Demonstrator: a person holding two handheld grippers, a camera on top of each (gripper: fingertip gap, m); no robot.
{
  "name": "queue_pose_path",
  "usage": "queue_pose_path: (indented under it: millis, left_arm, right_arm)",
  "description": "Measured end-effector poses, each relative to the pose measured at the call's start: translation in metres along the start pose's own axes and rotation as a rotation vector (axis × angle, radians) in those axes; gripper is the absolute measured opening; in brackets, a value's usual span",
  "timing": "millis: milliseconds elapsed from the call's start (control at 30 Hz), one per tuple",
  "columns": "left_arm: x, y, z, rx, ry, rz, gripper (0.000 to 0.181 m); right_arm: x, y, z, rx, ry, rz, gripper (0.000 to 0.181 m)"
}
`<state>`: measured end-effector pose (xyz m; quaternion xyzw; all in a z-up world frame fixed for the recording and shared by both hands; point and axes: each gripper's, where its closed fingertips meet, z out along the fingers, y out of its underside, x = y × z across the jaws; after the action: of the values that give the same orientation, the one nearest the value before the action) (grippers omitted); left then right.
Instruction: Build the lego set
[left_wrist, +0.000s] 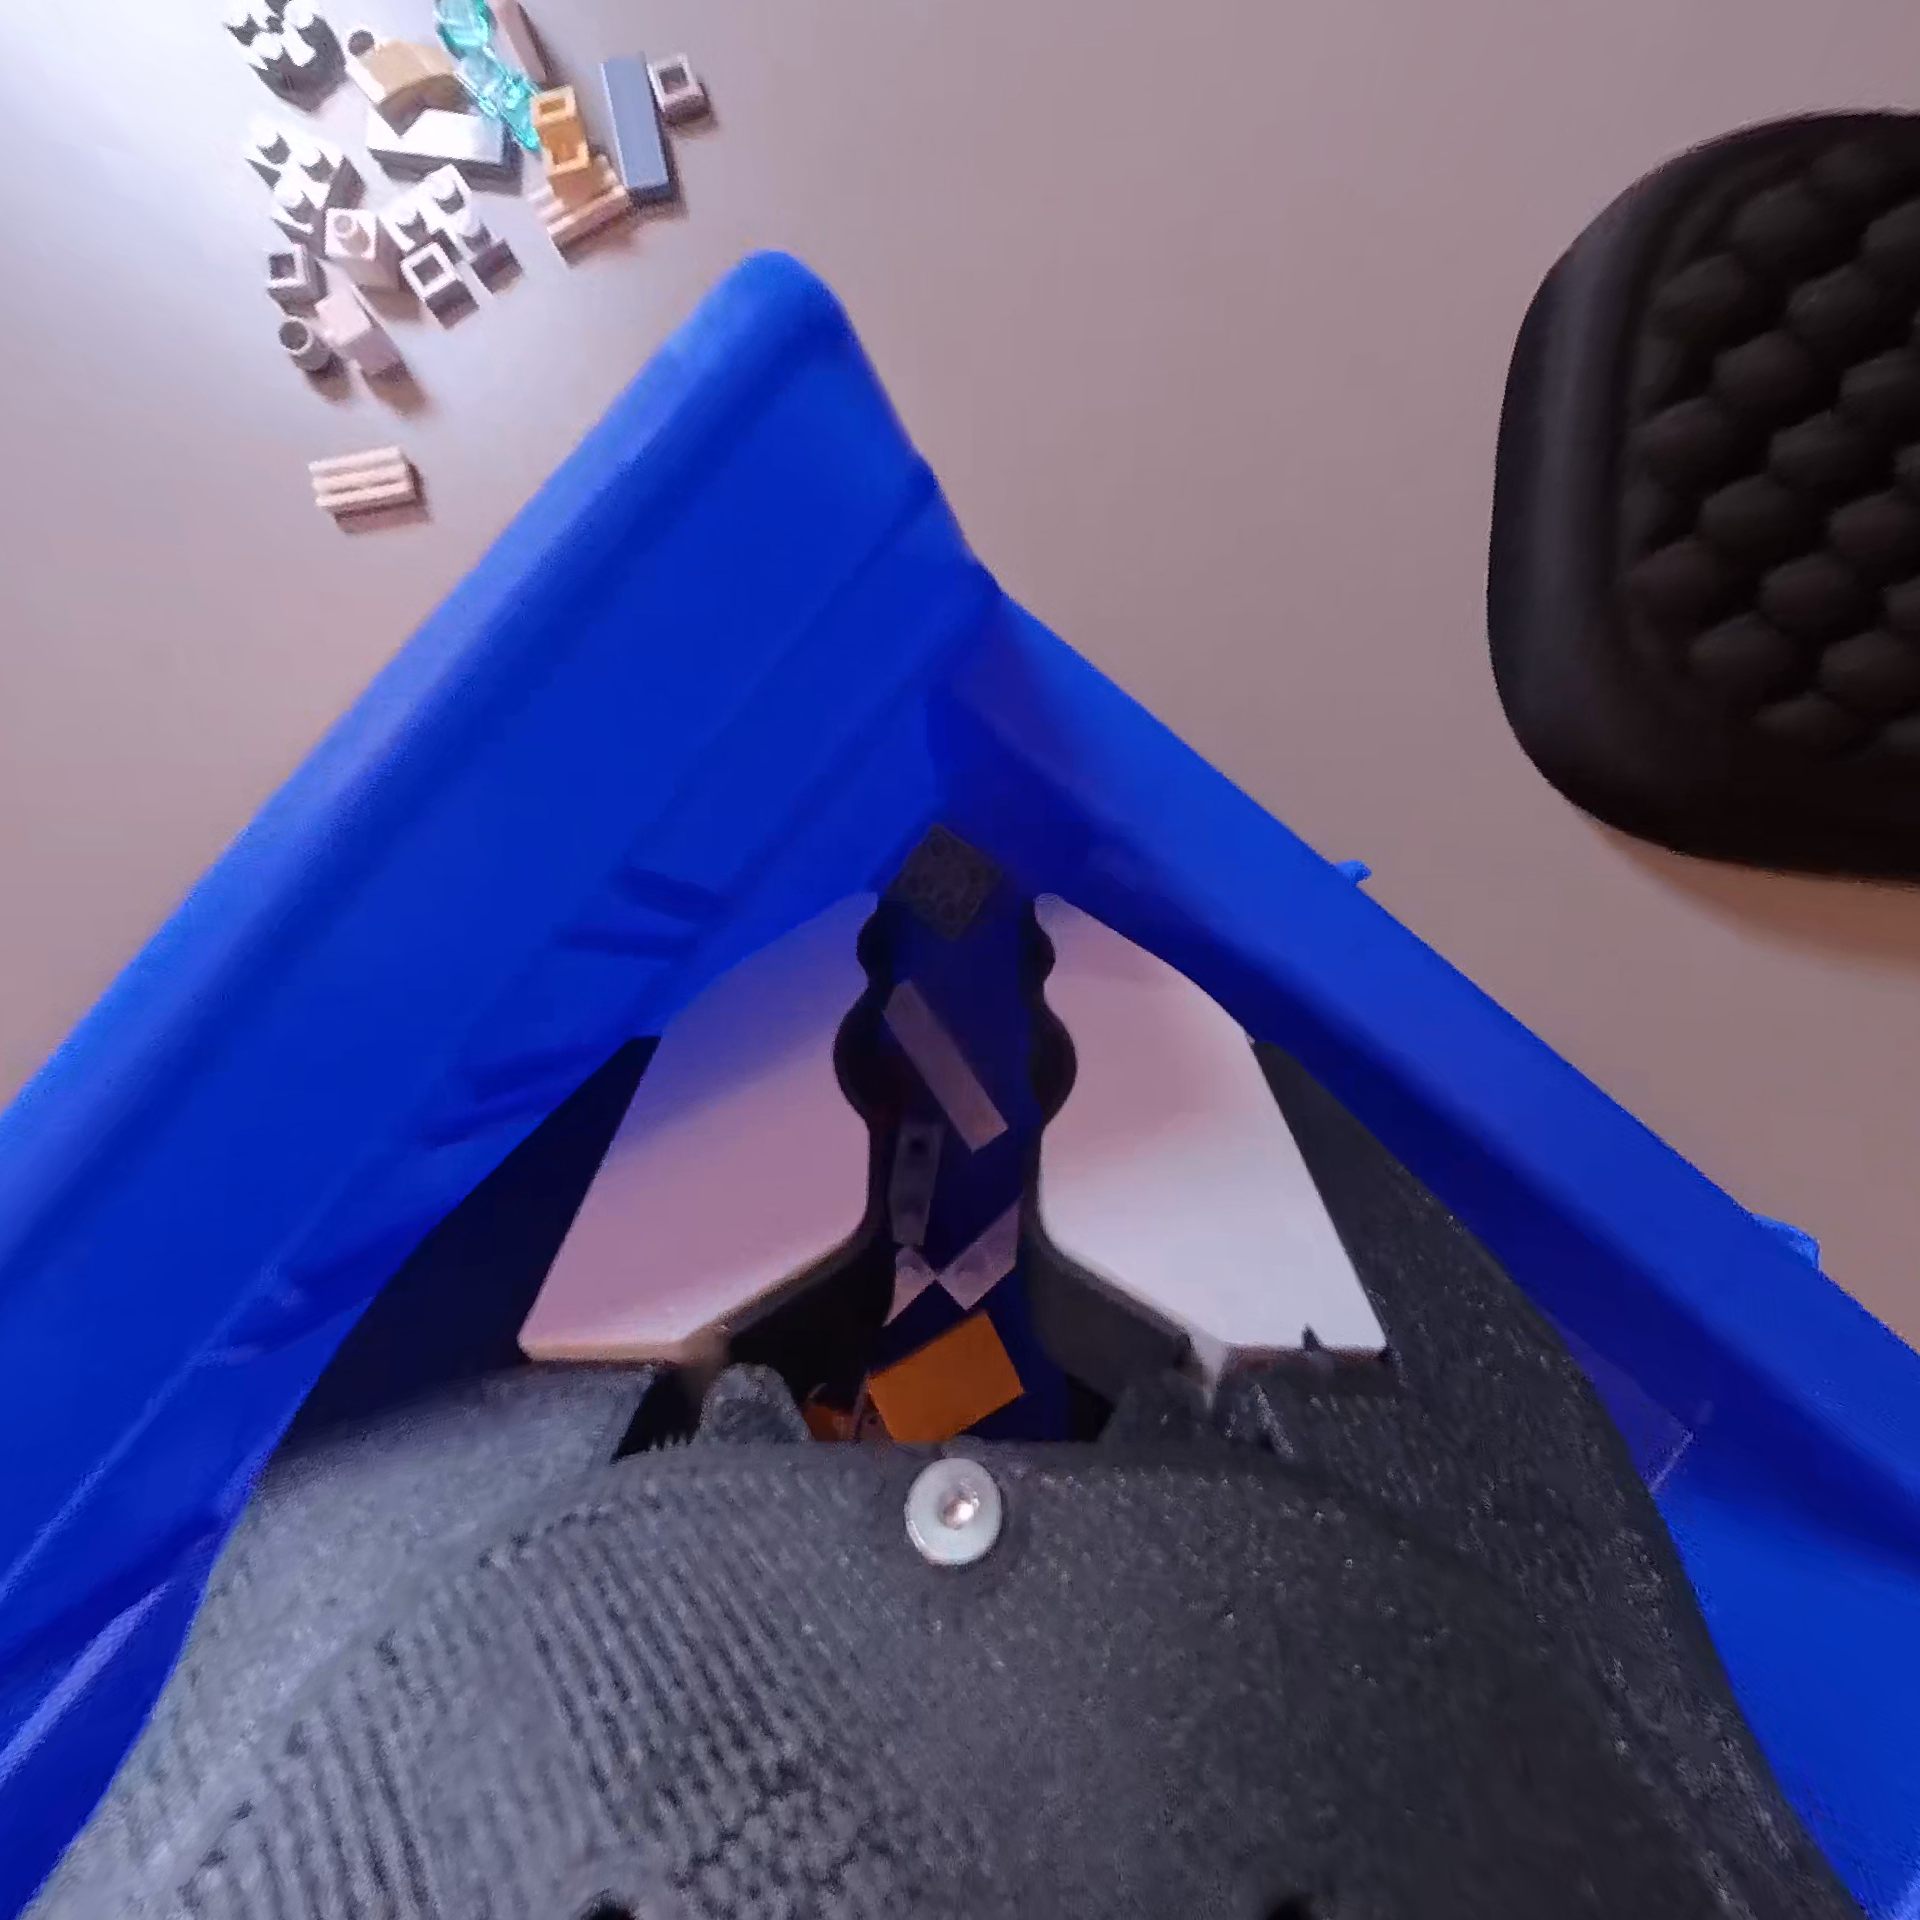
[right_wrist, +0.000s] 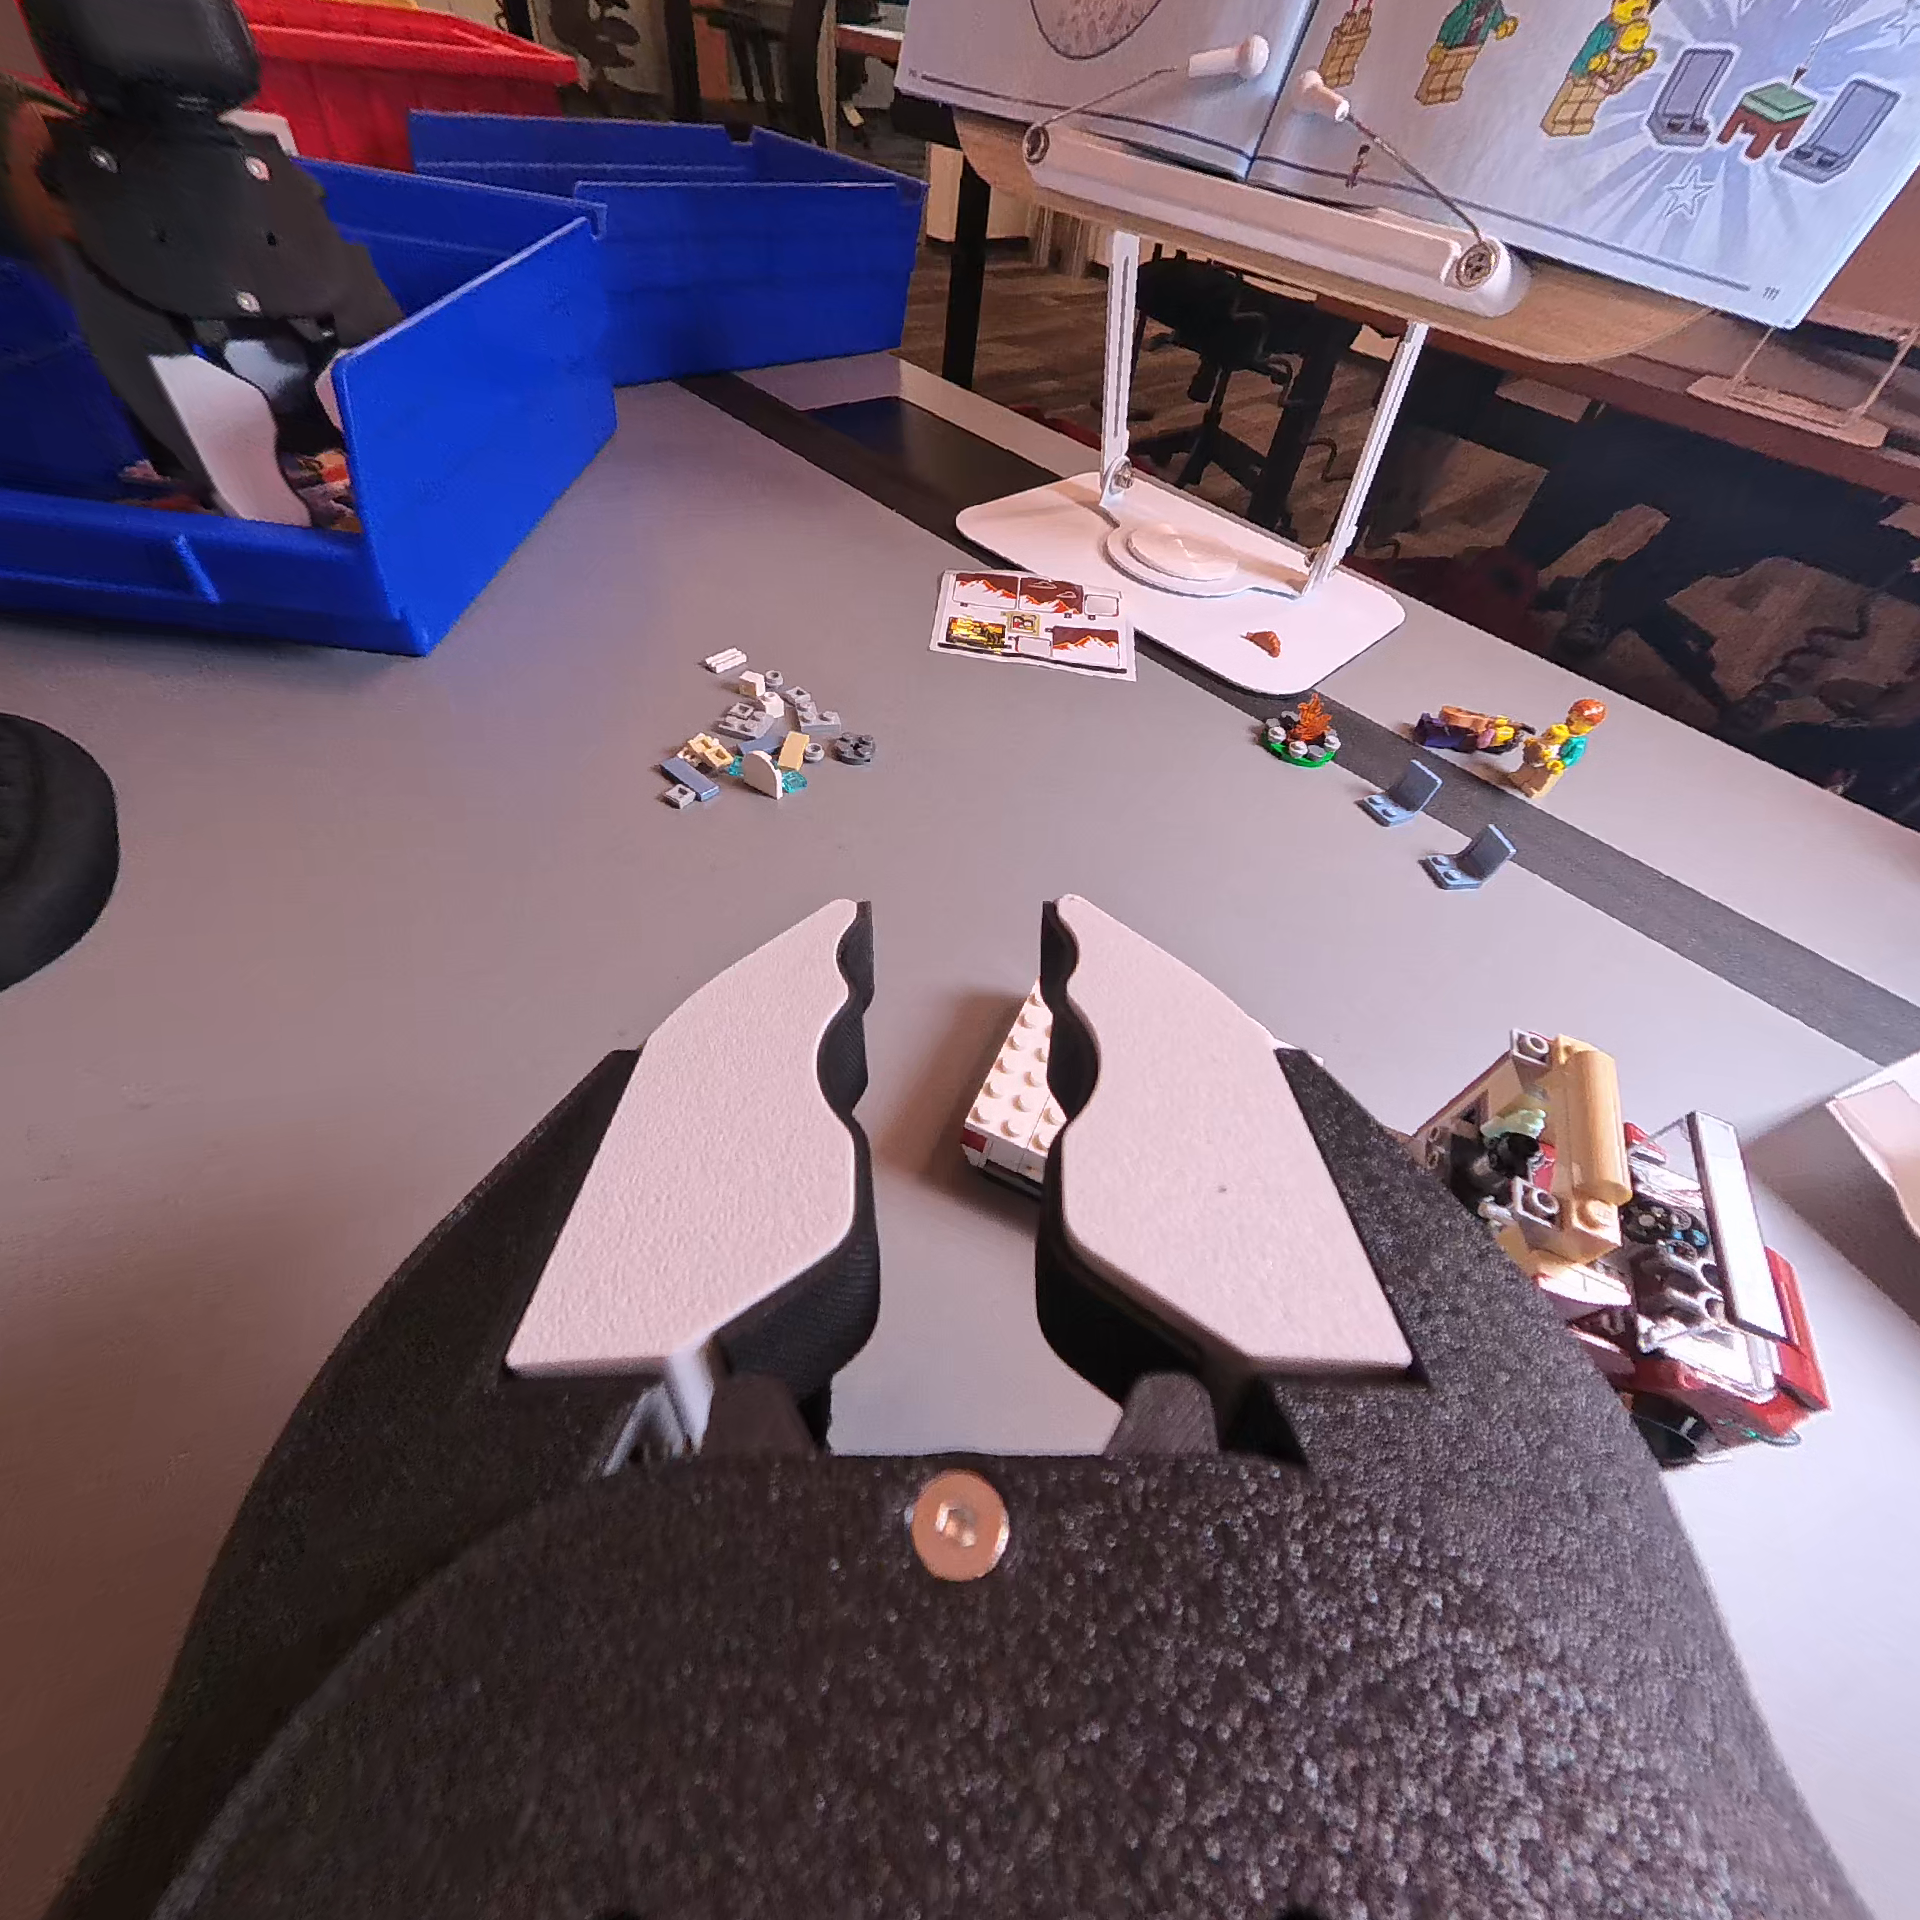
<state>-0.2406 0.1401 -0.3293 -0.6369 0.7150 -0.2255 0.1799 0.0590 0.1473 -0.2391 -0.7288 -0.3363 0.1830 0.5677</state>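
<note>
My left gripper (left_wrist: 951, 935) reaches down into a blue bin (left_wrist: 623, 727). Its jaws stand a narrow gap apart. Through the gap I see loose bricks on the bin floor: a dark grey studded piece (left_wrist: 945, 883), a grey tile and an orange brick (left_wrist: 940, 1377). None looks gripped. The right wrist view shows this gripper (right_wrist: 249, 468) in the bin (right_wrist: 468, 436) at far left. My right gripper (right_wrist: 956, 914) is open and empty, low over the grey table. A white studded plate assembly (right_wrist: 1013, 1091) lies partly under its right finger. A part-built red and white vehicle (right_wrist: 1662, 1247) stands to the right.
A pile of small loose bricks (right_wrist: 769, 743) (left_wrist: 416, 177) lies mid-table, with a tan grooved brick (left_wrist: 364, 486) beside it. Farther off are a sticker sheet (right_wrist: 1029, 623), a booklet stand (right_wrist: 1195, 582), a campfire (right_wrist: 1304, 732), a minifigure (right_wrist: 1558, 748), two grey seats (right_wrist: 1408, 795) and a black pad (left_wrist: 1745, 499). Some 30 centimetres of space lies between my two pairs of fingers.
</note>
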Motion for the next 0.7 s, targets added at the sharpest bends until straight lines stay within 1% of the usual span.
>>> queue_pose_path:
  millis: [67, 200, 300, 400, 533, 700]
  left_arm:
    - [-0.001, -0.002, 0.001, 0.023, -0.013, -0.010, 0.019]
    - [-0.003, -0.003, 0.002, 0.014, -0.054, 0.016, 0.015]
    - [-0.005, -0.002, 0.001, -0.016, -0.067, 0.025, 0.010]
    - [-0.005, 0.003, -0.002, -0.055, -0.073, 0.044, 0.001]
    - [-0.006, 0.009, -0.006, -0.091, -0.095, 0.058, 0.000]
    - [-0.008, 0.008, -0.015, -0.101, -0.128, 0.067, 0.000]
  right_arm:
    - [0.000, 0.000, -0.001, 0.003, 0.000, 0.006, 0.031]
    - [0.001, -0.001, -0.003, 0.009, 0.002, 0.010, 0.031]
    - [0.003, -0.003, -0.005, 0.015, 0.007, 0.008, 0.031]
    - [0.004, -0.004, -0.007, 0.020, 0.012, 0.010, 0.031]
    - [0.005, -0.004, -0.008, 0.025, 0.015, 0.014, 0.031]
    - [0.005, -0.004, -0.008, 0.025, 0.014, 0.013, 0.031]
